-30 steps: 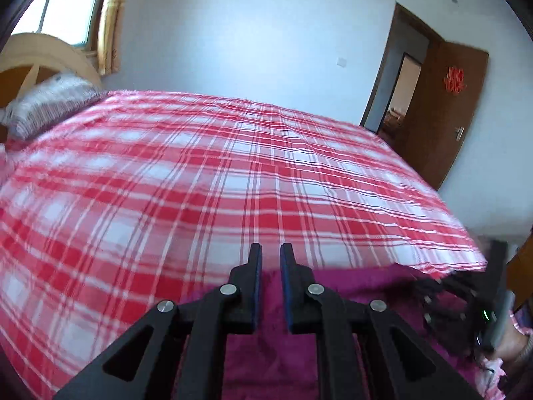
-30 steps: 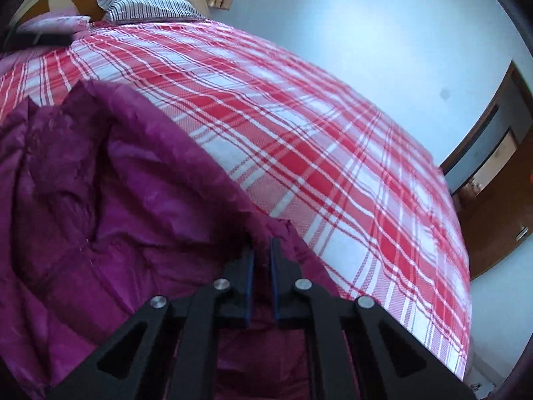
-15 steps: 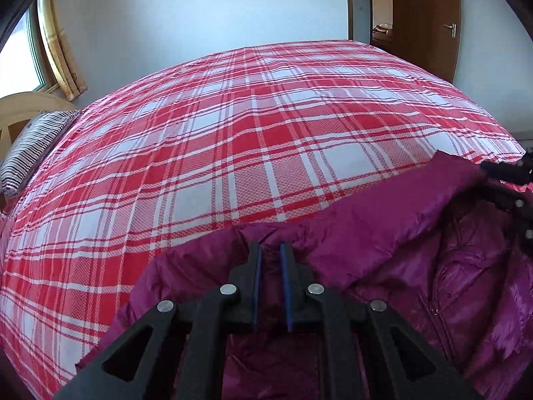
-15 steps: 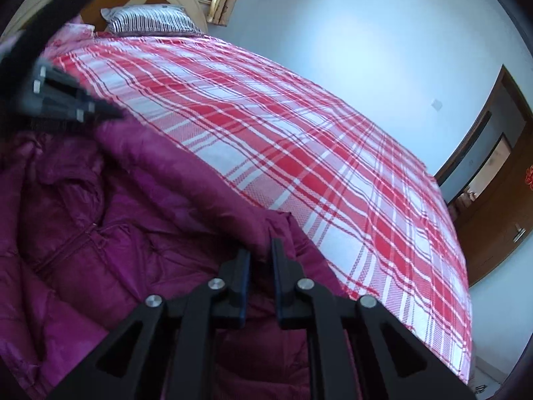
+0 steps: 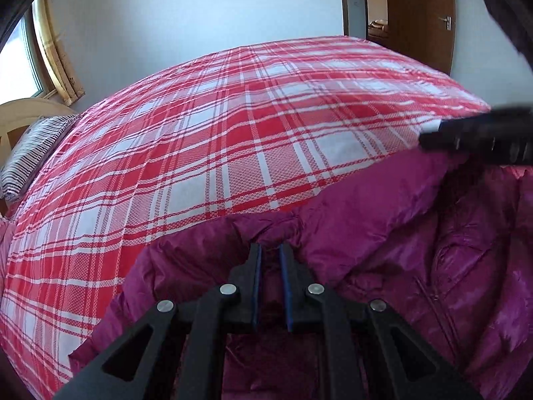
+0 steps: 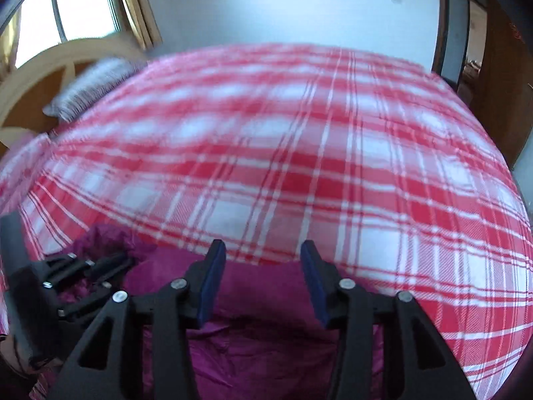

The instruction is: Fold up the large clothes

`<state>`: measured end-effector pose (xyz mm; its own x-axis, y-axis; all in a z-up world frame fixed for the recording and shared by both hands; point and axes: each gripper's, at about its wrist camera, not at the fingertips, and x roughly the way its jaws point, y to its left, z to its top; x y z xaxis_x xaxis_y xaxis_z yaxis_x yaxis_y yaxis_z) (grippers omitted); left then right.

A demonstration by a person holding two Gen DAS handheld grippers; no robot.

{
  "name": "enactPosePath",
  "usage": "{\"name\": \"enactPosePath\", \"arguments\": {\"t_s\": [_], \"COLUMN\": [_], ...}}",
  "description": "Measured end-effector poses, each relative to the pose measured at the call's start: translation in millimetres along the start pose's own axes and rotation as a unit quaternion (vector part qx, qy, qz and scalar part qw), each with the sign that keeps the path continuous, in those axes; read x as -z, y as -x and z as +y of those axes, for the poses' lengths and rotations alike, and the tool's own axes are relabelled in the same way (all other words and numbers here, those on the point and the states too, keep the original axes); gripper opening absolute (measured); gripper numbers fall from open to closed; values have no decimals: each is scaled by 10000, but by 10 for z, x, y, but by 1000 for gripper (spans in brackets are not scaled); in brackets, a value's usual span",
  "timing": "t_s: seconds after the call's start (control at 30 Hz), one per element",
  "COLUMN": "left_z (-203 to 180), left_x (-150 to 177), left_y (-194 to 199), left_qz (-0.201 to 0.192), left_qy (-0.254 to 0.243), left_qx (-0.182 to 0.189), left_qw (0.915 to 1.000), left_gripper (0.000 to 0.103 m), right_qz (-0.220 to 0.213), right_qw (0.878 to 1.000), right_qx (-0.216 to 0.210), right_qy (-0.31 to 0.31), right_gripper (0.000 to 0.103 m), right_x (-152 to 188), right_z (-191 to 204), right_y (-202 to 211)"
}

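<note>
The purple padded jacket [image 5: 383, 233] is spread at the near edge of the bed [image 5: 233, 126], its far hem lying across the red-and-white checked cover. From its sheen and puffed quilting it is judged to be light, soft and rather slippery; it will probably spring back where it is creased, so each fold is best pressed flat. Thick edges, such as the hem, a seam or the collar, are judged the best places to be taken, since a pinch of the smooth shell alone could slide out.

A raised ridge of that fabric is pinched by the left gripper [image 5: 270, 250], whose blue pads are nearly together with the cloth bunched at their tips. The right gripper [image 6: 263, 256] has just been opening; its jaws stand apart above the jacket's edge, and nothing is pressed by them, though purple fabric lies beneath and behind them. In the left wrist view a blurred dark part of the right tool is seen at the jacket's far right corner.

Beyond the jacket, a striped pillow [image 5: 31, 153] rests at the head of the bed by a curved wooden headboard [image 6: 50, 66], and a brown door [image 5: 419, 16] stands open in the far wall.
</note>
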<state>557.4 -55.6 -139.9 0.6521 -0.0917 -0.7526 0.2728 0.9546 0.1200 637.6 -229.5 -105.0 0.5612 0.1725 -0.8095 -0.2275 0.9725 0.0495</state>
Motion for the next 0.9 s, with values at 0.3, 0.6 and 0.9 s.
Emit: {"name": "enactPosePath", "arguments": {"t_s": [0.3, 0.6, 0.9], "left_z": [33, -144, -84], "left_x": [-448, 10, 49], "left_y": [312, -112, -195], "left_qz": [-667, 164, 110], "left_qy": [182, -94, 164], "left_qx": [188, -155, -60], "left_qw": [9974, 9997, 9998], "left_gripper": [56, 58, 63], "right_qz": [29, -132, 95], "right_qw": [9985, 9981, 9996], "right_qx": [162, 277, 252], "right_qy": [518, 540, 124], "right_gripper": [49, 48, 53], "right_x": [508, 475, 428], "right_z": [-24, 26, 14], "right_y": [50, 199, -101]}}
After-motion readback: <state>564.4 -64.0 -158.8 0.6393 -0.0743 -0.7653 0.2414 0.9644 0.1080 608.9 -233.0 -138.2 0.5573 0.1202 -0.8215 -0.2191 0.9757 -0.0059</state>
